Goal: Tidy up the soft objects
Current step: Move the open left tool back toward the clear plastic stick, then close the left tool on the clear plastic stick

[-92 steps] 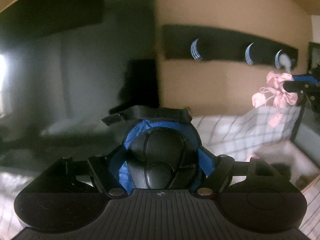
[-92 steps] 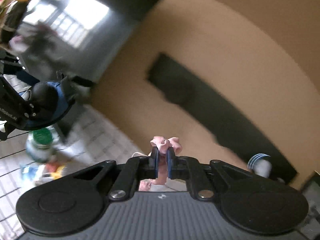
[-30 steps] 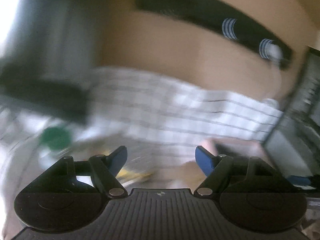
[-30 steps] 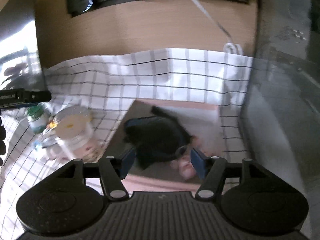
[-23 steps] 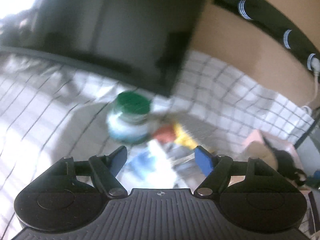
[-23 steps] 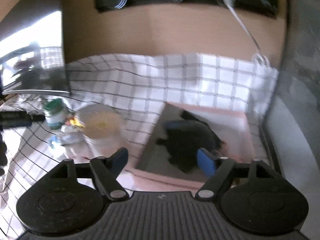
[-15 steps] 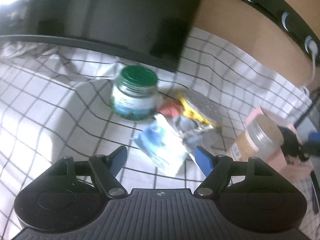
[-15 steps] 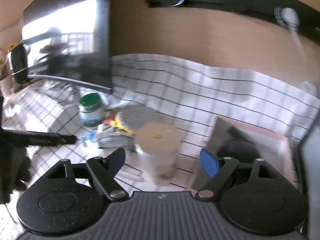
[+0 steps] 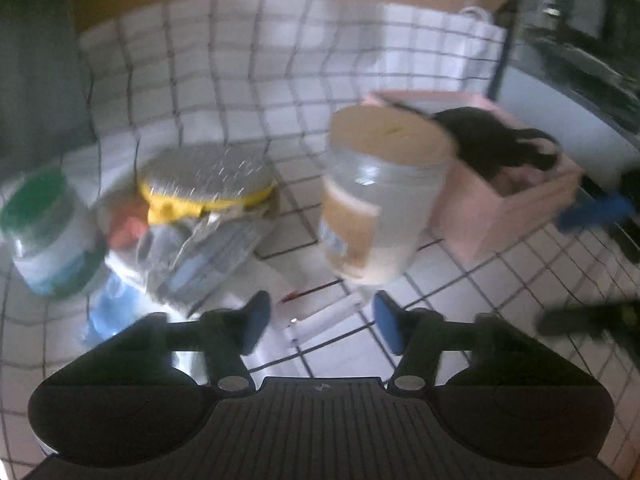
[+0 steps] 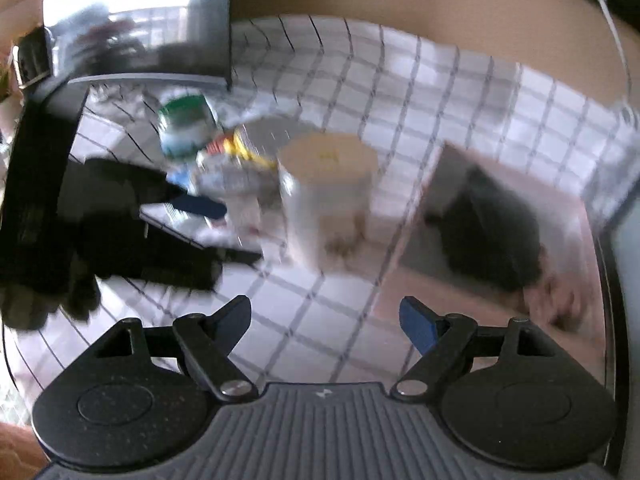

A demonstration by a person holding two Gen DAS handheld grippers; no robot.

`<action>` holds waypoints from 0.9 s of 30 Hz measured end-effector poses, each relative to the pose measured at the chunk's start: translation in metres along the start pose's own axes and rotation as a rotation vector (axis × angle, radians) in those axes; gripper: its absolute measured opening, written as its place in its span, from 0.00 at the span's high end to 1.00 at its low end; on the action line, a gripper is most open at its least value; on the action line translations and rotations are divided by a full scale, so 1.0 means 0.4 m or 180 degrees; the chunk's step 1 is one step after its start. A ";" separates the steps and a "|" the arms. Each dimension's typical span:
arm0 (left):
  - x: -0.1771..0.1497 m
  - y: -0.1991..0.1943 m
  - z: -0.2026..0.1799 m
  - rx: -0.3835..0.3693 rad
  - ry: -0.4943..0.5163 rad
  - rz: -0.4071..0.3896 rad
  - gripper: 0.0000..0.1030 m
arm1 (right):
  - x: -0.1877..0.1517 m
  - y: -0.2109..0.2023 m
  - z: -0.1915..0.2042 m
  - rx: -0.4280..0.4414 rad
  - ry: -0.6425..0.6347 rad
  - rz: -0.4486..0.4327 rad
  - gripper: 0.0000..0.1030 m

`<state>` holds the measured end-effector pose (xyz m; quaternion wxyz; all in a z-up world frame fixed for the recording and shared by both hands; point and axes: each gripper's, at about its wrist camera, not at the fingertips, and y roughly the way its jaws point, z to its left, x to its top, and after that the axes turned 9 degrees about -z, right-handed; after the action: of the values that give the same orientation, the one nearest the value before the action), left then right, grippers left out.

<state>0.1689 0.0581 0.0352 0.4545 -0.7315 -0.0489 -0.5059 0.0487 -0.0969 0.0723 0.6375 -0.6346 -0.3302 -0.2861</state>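
Observation:
A pink box (image 9: pixel 500 216) on the checked cloth holds a black soft item (image 9: pixel 492 148); in the right wrist view a pink soft item (image 10: pixel 560 300) lies beside the black soft item (image 10: pixel 492 232) in the box (image 10: pixel 404 276). My left gripper (image 9: pixel 323 326) hangs low over a white flat packet (image 9: pixel 320 308). Its jaws are closing and its pads touch nothing. My right gripper (image 10: pixel 326 316) is open and empty above the cloth, left of the box. Each gripper shows in the other's view: left gripper (image 10: pixel 240 234), right gripper (image 9: pixel 552 272).
A tan-lidded jar (image 9: pixel 384 196) stands just left of the box. Further left lie a silver and yellow pouch (image 9: pixel 204 176), crinkled foil packets (image 9: pixel 200 256), a blue packet (image 9: pixel 108 308) and a green-lidded jar (image 9: pixel 44 232). A dark screen (image 10: pixel 136 20) stands behind; a white cable (image 10: pixel 612 20) hangs at right.
The black item and the pink item, held earlier, now lie in the box. My left gripper has dropped toward the packets and narrowed. My right gripper opened wider and swung left from the box.

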 end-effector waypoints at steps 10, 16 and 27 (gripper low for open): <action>0.012 0.036 0.042 0.0445 -0.0927 0.0093 0.47 | -0.089 0.005 -0.023 -0.0193 0.0196 0.0124 0.21; 0.021 0.044 0.058 0.0742 -0.1294 0.0026 0.67 | -0.085 0.031 -0.015 -0.0254 0.0199 0.0122 0.21; -0.032 -0.026 0.016 0.0940 -0.0818 0.0142 0.72 | -0.102 0.068 -0.028 -0.0250 0.0207 0.0223 0.21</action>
<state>0.1615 0.0737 0.0310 0.5580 -0.7163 -0.1641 -0.3854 0.0453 -0.1095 0.0236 0.6320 -0.6608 -0.2754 -0.2968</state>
